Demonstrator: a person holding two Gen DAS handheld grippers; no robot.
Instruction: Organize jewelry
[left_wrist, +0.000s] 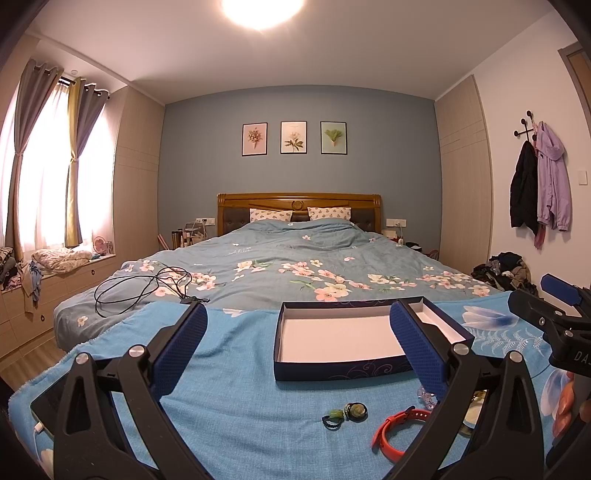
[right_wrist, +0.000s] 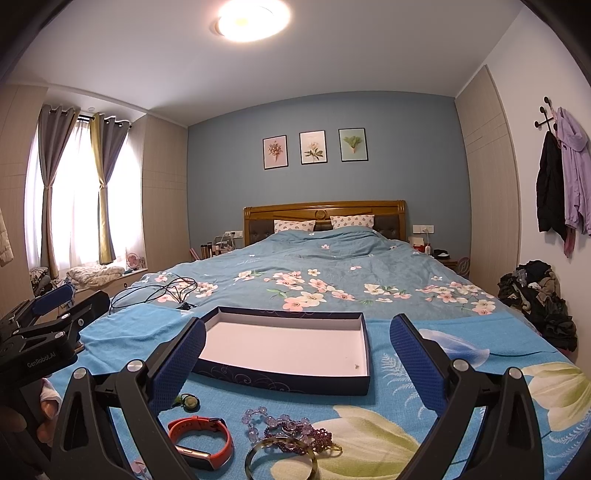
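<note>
Left wrist view: the left tool (left_wrist: 297, 349) hangs with its jaws spread wide and nothing between them, above a blue towel (left_wrist: 229, 369) on the bed. The dark blue box (left_wrist: 343, 371) lies open ahead; two green rings (left_wrist: 345, 414) and an orange band (left_wrist: 397, 428) lie just before it.

Right wrist view: the right tool (right_wrist: 297, 363) is likewise agape and bare. The box (right_wrist: 284, 380) sits between its fingers; orange band (right_wrist: 201, 445), purple beads (right_wrist: 280, 428) and a bangle (right_wrist: 280, 459) lie nearer.
</note>
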